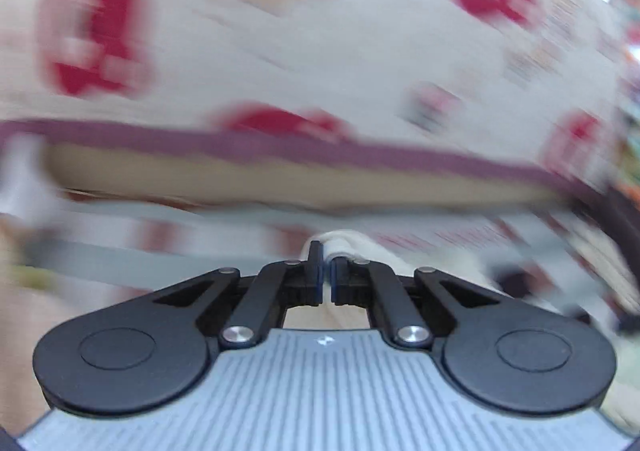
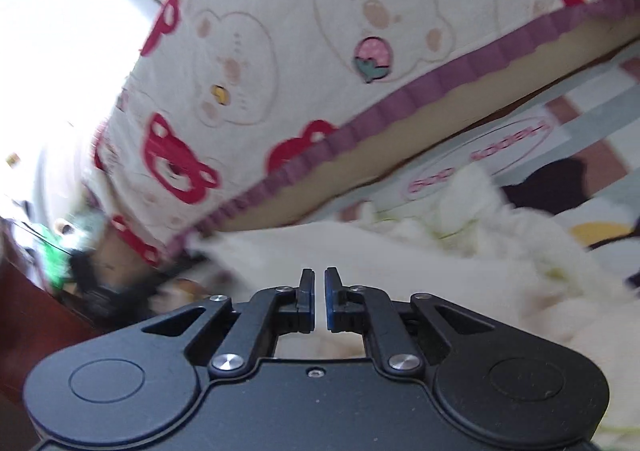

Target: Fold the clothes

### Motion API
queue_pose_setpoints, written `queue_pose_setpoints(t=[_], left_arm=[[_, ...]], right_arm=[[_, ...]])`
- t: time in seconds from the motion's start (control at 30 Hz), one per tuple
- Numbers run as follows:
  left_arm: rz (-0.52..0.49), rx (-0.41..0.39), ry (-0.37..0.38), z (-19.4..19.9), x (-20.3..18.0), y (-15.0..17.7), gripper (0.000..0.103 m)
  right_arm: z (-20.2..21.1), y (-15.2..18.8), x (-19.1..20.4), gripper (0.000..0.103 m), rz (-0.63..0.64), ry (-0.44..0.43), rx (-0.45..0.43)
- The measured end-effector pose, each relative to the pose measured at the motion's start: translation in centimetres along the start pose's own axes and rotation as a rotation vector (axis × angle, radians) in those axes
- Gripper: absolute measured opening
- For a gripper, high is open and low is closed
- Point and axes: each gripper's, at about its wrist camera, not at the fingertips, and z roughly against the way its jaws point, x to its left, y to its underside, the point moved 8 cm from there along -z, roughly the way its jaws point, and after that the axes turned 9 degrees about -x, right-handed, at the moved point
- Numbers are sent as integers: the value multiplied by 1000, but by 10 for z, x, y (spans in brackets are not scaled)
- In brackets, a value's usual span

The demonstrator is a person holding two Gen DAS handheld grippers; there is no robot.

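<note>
My left gripper (image 1: 326, 271) is shut on a fold of cream-white garment (image 1: 360, 247), which bunches just past the right fingertip; the view is heavily blurred. My right gripper (image 2: 319, 291) has its jaws nearly together with a thin gap, and white fabric (image 2: 400, 263) lies right under and past the tips; whether cloth is pinched between them is unclear. The white garment spreads to the right in the right wrist view, crumpled and fluffy.
A large quilt (image 2: 280, 51) with red and pink bear prints and a purple ruffled edge (image 2: 400, 107) hangs across the top of both views. Below it lies a checked bedsheet (image 2: 580, 119). A dark object (image 2: 552, 183) lies on the sheet. A dark red wooden edge (image 2: 32, 315) stands at left.
</note>
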Motion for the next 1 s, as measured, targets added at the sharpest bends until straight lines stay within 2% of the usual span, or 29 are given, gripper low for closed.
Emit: queue_pose_setpoints(t=[0.03,0.17,0.27,0.4,0.47,0.53,0.57,0.6,0.63,0.7,0.8,0.87,0.9,1.0], left_arm=[[27,-15,-64,2,25,-6,3],[185,11,-265,8,106,3,3],[164,28,-417,16,130,18,3],[133,35,-505,21,136,25,4],[106,39,-520,20,131,22,8],[101,138,-456,8,124,25,22],[118,189,-391,4,118,28,37],[157,220,-315,2,111,30,45],[201,244,-239,2,104,31,47],[235,250,-156,5,89,28,48],[190,206,-69,9,65,13,51],[168,174,13,3,46,7,61],[158,183,59,-5,34,8,64],[141,253,177,-40,3,24,64]], right_arm=[[0,0,-8,11,30,38,3],[-6,-3,-38,14,100,141,24],[-13,-6,-51,18,129,191,32],[-21,-12,-59,31,141,221,27],[-27,-15,-65,31,142,235,27],[-35,-17,-74,35,152,248,36],[-39,-17,-79,40,159,252,42],[-44,-18,-85,44,166,259,49],[-50,-18,-92,44,175,267,60],[-64,-19,-108,44,192,290,90],[-81,-23,-126,44,210,309,117],[-90,-27,-130,44,230,291,117],[-95,-28,-132,44,245,277,115],[-113,-34,-140,44,296,258,113]])
